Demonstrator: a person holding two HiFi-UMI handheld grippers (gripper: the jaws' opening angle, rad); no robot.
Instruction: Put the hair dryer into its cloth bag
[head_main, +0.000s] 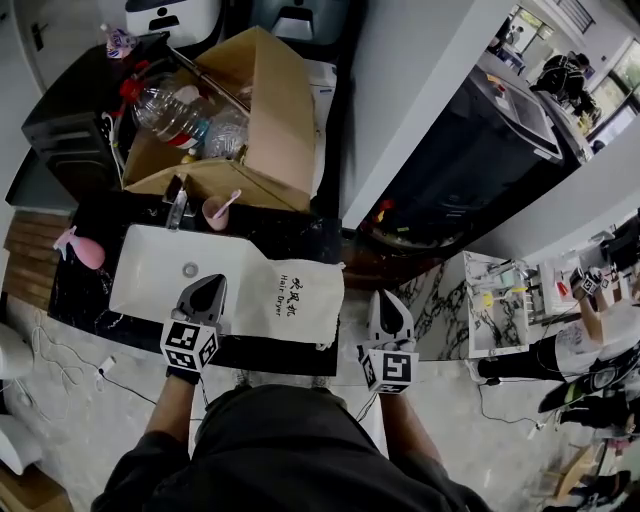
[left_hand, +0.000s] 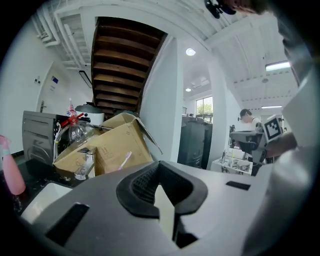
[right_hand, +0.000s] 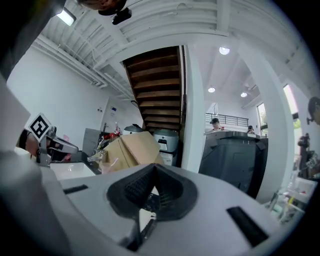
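Cloth bag lies over the sink's right end, between my tongs: left gripper just beside one edge, right gripper off the other. Both clenched tight, nothing visibly caught. Hair dryer: nowhere in sight.

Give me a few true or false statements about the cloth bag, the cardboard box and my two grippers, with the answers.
The cloth bag lies just right of the white sink. True.
The left gripper grips the cloth bag. False: its jaws are shut on nothing.
The cardboard box holds plastic bottles. True.
The right gripper is wide open. False: it is shut and empty.
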